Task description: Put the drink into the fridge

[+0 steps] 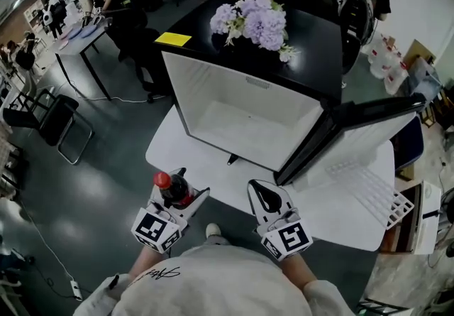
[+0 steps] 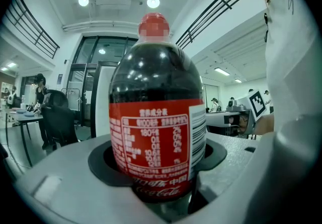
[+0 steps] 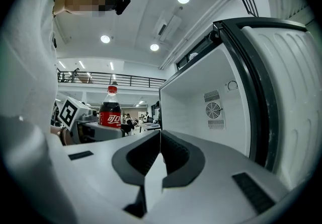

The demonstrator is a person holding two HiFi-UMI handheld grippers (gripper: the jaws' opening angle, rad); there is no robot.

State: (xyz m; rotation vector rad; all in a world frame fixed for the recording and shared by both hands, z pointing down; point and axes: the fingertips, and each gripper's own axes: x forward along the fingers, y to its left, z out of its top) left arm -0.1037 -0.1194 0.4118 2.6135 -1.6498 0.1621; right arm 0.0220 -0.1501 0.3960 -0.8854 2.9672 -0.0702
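Shirt (image 1: pixel 213 286): white, filling the bottom of the head view at 6 o'clock, both forearms reaching forward from it.
Left gripper (image 1: pixel 186 192): sitting at 7 o'clock of the fridge (image 1: pixel 234 109), jaws spread to bottle width and clamping the cola bottle (image 1: pixel 172 189) round its lower body.
Cola bottle: standing upright in the left gripper, outside the fridge, by the front edge of the white table (image 1: pixel 177 158); dark drink filling it to the neck, red cap on.
Right gripper (image 1: pixel 261 190): hovering at 6 o'clock of the fridge, jaws pressing together tip to tip, gripping nothing.
Fridge: black cabinet sitting on the table, cavity facing the person, white liner showing.
Door (image 1: pixel 355 144): hanging open toward 4 o'clock, white inner side with its rack (image 1: pixel 376 197) facing up.
Fridge top: purple and white flowers (image 1: pixel 255 20) sitting at 12 o'clock, yellow sheet (image 1: pixel 174 39) at 10 o'clock.
Right gripper view only: showing a round fan vent (image 3: pixel 214 110) on an inner wall of the cavity; bottle appearing small at 9 o'clock.
Left gripper view only: showing the label's printed table and barcode, unreadable from the head view.
Hidden: bottle base sinking below the jaws in every view; door running off the right gripper view's edge at 3 o'clock.
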